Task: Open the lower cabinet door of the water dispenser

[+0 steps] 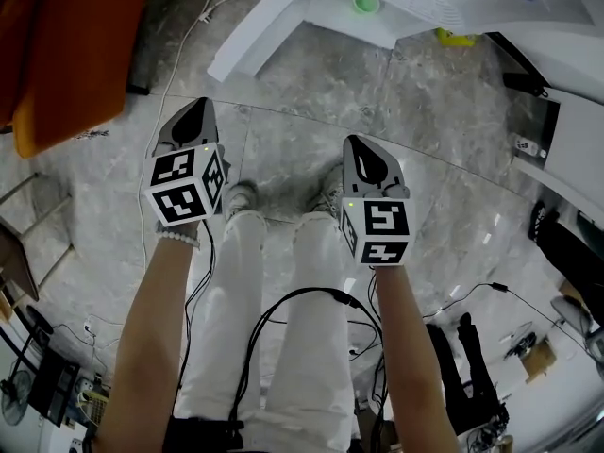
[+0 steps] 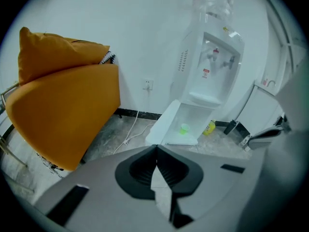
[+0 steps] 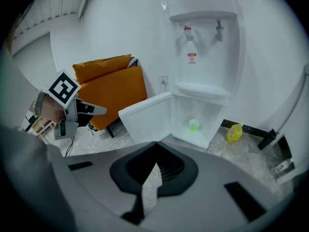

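the door [image 3: 147, 117] stands wide open at the dispenser's [image 3: 203, 47] foot. our left tongs [image 2: 156, 151] and right tongs [image 3: 157, 149] are together, empty, well off it; we'd best just stay clear.

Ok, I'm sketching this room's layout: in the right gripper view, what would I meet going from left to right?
left hand-held gripper with marker cube → orange cushioned chair → open white cabinet door → small green cup inside the cabinet → yellow plastic bottle
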A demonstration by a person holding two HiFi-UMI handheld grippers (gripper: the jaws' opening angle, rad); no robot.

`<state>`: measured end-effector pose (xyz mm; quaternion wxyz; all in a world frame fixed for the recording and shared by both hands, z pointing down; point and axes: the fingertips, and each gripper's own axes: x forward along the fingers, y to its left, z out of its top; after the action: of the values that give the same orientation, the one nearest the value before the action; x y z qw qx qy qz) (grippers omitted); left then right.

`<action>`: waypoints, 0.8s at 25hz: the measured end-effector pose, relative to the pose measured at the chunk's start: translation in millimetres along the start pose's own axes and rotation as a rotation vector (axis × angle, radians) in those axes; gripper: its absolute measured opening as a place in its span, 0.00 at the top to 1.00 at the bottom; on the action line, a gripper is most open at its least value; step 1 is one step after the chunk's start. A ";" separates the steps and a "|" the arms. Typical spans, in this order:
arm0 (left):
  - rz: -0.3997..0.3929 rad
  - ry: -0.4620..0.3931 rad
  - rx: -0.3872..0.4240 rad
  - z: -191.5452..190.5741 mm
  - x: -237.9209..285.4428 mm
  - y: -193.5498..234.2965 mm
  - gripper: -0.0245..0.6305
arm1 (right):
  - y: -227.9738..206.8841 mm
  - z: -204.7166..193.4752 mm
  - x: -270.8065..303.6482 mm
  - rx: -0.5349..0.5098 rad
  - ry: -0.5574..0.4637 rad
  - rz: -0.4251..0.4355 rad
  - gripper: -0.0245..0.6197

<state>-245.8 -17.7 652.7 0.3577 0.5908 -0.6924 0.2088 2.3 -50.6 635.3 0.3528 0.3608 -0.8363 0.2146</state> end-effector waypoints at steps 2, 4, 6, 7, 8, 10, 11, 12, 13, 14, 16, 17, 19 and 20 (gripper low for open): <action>-0.021 -0.011 0.007 5.3 -15.6 -6.5 0.94 | 7.4 10.4 -5.5 -0.015 -0.011 0.018 0.96; -0.051 -0.019 0.010 12.1 -31.5 -14.3 0.94 | 16.5 23.3 -12.6 -0.030 -0.024 0.040 0.95; -0.094 -0.041 0.006 25.1 -48.0 -24.2 0.94 | 25.4 40.2 -20.7 -0.043 -0.041 0.060 0.95; -0.119 -0.059 0.010 34.2 -56.5 -30.2 0.94 | 28.7 50.2 -25.4 -0.048 -0.055 0.067 0.95; -0.142 -0.078 0.020 43.7 -65.1 -36.5 0.94 | 31.4 60.6 -30.7 -0.052 -0.070 0.073 0.95; -0.181 -0.112 0.053 62.5 -83.0 -48.3 0.94 | 35.6 80.7 -43.2 -0.056 -0.101 0.076 0.95; -0.196 -0.126 0.068 71.4 -92.1 -53.6 0.94 | 37.1 90.0 -50.1 -0.057 -0.113 0.075 0.95; -0.210 -0.139 0.082 79.8 -101.0 -58.4 0.94 | 38.2 98.4 -57.1 -0.056 -0.123 0.072 0.95; -0.221 -0.150 0.093 87.6 -109.4 -63.1 0.94 | 38.7 105.8 -64.1 -0.054 -0.130 0.070 0.95; -0.232 -0.162 0.104 94.9 -116.8 -67.5 0.94 | 38.6 112.7 -70.6 -0.053 -0.138 0.069 0.95; -0.251 -0.180 0.129 107.3 -129.1 -75.5 0.94 | 37.8 124.6 -82.2 -0.053 -0.154 0.066 0.95; -0.259 -0.186 0.143 112.2 -134.9 -78.9 0.94 | 37.9 129.1 -87.8 -0.051 -0.160 0.065 0.95; -0.274 -0.196 0.167 121.5 -146.5 -84.1 0.94 | 38.8 137.3 -99.1 -0.041 -0.174 0.068 0.95; -0.281 -0.201 0.177 126.4 -152.6 -86.7 0.94 | 39.3 141.5 -105.2 -0.036 -0.180 0.070 0.95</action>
<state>-186.4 -24.3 444.9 0.2591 0.7285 -0.6144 0.1568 -37.3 -64.5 459.6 0.2748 0.3429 -0.8804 0.1782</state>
